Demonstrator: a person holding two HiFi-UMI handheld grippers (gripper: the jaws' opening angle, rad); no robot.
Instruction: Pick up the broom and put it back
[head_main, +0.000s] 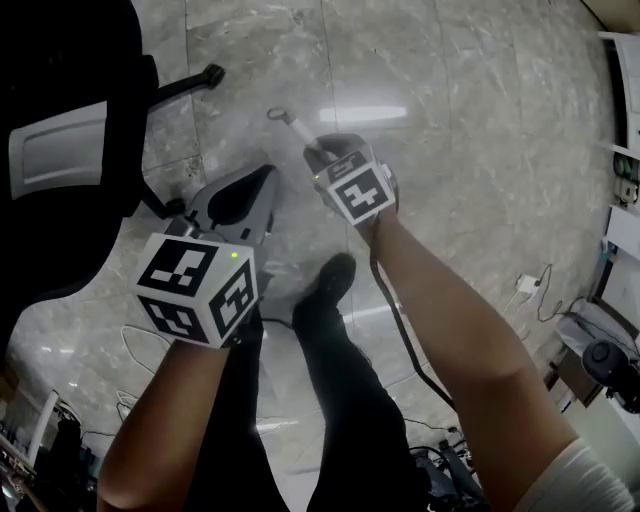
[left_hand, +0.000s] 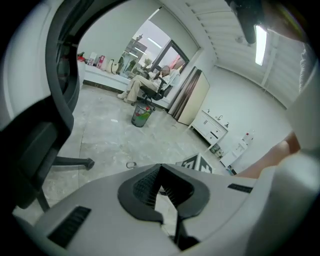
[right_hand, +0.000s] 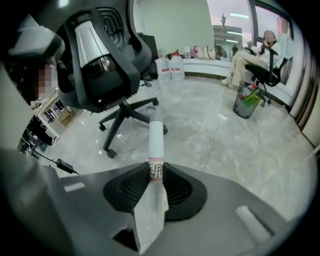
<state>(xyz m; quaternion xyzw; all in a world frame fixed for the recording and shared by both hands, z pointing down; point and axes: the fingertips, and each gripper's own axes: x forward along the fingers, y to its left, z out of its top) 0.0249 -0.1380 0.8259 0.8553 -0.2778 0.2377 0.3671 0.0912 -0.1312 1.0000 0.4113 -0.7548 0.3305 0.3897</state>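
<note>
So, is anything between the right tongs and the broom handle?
Nothing visible does. The right tongs are closed on the broom handle; the office chair stands beyond it.

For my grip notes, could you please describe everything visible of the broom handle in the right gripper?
The broom handle is a slim, round, white pole, smooth like plastic or painted metal. A pink-edged label with dark handwritten characters wraps it where the right gripper is shut on it, clamping it from both sides. It points straight out of the gripper, above the pale stone-look floor, touching nothing else visible. The head view shows a small hanging ring at its tip. The brush end is out of view.
</note>
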